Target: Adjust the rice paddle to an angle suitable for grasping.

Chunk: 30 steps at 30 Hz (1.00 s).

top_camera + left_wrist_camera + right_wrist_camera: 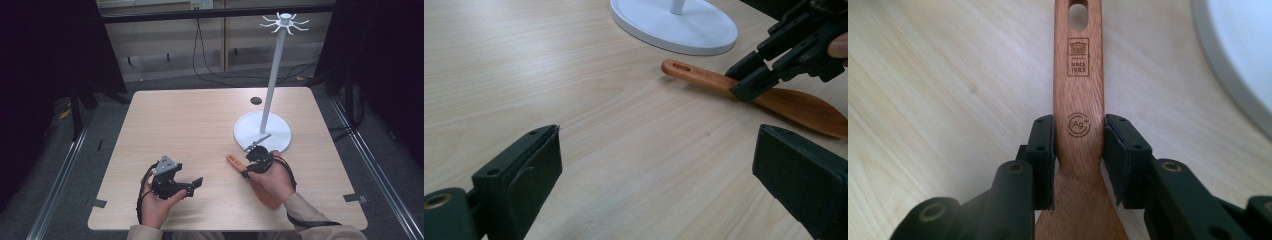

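Spatula [1079,130], a wooden one, lies flat on the desk [200,130] with its handle between the pads of my right claw [1079,150]; the left pad touches the wood and the right pad sits at the other edge, so I read the claw as closed on the handle just where it widens toward the blade. Ahead of this claw the handle runs on to its hanging hole, and off to its right I see the rim of the white stand base [1243,65]. My left claw [654,170] hovers well apart from the spatula with its jaws wide and nothing between them; from there I see the right claw across the bare desk, gripping the spatula beside the stand base.
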Each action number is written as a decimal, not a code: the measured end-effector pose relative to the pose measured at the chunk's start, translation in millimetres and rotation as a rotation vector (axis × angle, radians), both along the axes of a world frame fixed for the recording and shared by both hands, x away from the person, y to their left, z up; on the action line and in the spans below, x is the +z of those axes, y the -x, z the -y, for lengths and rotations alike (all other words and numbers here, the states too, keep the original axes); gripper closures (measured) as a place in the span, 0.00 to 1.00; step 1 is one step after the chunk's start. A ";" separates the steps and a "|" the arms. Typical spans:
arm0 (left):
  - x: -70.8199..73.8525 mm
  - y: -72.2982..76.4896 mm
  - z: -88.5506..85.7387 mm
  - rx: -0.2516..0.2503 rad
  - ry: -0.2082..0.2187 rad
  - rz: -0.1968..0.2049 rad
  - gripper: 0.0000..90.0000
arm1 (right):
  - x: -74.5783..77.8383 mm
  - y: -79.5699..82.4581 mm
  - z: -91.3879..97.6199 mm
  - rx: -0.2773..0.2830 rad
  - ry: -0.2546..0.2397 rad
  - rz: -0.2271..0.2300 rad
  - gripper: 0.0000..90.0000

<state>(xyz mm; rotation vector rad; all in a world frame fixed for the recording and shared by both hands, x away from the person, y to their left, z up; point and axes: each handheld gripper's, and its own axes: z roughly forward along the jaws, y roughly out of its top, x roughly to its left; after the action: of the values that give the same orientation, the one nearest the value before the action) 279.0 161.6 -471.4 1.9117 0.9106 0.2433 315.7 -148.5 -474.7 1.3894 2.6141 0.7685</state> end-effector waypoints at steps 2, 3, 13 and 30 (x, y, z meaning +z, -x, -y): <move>-0.1 -0.2 0.0 0.000 0.000 -0.002 0.06 | 0.3 3.9 4.6 -0.014 -0.040 0.046 0.74; -0.1 -0.4 0.0 0.000 0.004 -0.003 0.06 | 1.4 6.3 7.8 -0.021 -0.063 0.076 0.74; 1.7 -0.5 -2.1 0.010 0.023 0.011 0.07 | 13.8 29.5 34.4 -0.076 -0.315 0.321 0.74; 0.1 -2.1 0.2 0.009 0.028 0.020 0.07 | 13.6 52.2 63.1 -0.155 -0.620 0.589 0.74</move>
<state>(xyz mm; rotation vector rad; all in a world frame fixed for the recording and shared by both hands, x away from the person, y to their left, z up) 281.1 161.5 -471.3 1.8772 0.9049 0.2530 263.5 -211.6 -461.1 1.1881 1.8617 1.7404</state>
